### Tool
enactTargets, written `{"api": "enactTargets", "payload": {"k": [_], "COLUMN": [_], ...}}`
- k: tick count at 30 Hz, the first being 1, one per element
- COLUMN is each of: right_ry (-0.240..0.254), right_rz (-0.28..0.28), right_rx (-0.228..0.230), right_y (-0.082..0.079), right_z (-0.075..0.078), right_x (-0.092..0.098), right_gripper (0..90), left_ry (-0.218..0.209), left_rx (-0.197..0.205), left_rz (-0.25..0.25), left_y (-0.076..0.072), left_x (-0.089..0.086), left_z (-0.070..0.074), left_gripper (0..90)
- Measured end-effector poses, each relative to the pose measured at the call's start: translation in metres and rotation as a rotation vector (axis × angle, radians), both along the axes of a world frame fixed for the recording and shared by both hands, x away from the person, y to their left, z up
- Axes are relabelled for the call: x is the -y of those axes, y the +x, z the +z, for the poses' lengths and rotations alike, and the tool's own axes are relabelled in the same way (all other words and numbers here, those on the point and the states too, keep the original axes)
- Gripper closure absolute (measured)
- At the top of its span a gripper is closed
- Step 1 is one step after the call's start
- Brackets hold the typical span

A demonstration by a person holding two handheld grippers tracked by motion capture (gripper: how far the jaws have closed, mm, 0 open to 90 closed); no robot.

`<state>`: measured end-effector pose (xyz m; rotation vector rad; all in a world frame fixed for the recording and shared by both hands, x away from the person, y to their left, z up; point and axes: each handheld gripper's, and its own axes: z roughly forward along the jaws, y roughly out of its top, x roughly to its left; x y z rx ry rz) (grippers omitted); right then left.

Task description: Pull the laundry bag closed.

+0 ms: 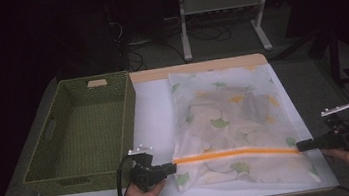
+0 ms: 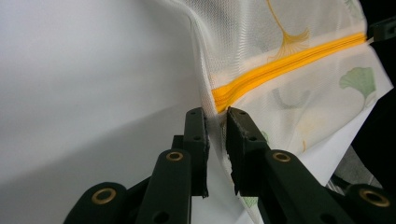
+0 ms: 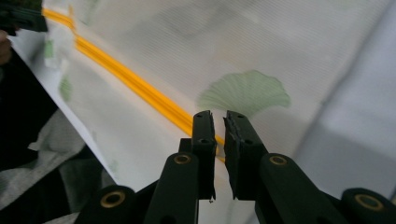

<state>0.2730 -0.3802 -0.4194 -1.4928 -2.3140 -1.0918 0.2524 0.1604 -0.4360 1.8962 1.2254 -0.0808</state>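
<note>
A white mesh bag (image 1: 233, 121) printed with green and yellow leaves lies flat on the white tabletop, with something pale showing faintly inside it. Its orange zipper (image 1: 235, 154) runs across the near end. My left gripper (image 1: 173, 167) is at the zipper's left end. In the left gripper view the jaws of this gripper (image 2: 217, 114) stand slightly apart, with the bag's edge (image 2: 303, 107) in the narrow gap just below the zipper (image 2: 289, 60). My right gripper (image 1: 300, 146) is at the zipper's right end. Its jaws (image 3: 217, 116) are a slit apart over the zipper (image 3: 130, 81).
A green woven basket (image 1: 127, 119) with nothing in it stands on the left of the table, close to the left hand. The white sheet (image 1: 152, 116) covers the tabletop between basket and bag. Beyond the table's far edge are desk legs and cables on the floor.
</note>
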Motion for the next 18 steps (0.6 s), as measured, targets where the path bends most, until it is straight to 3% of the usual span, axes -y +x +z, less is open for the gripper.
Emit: {"api": "enactTargets", "payload": {"k": [18], "right_ry": [0.034], "right_rz": [0.057], "right_rx": [0.042], "right_y": [0.009], "right_z": [0.015], "right_x": [-0.030], "right_gripper": [78.1], "left_ry": [-0.024], "left_rx": [0.029], "left_rz": [0.006], "left_y": [0.001], "left_x": [-0.001], "left_z": [0.015], "left_gripper": [71.5]}}
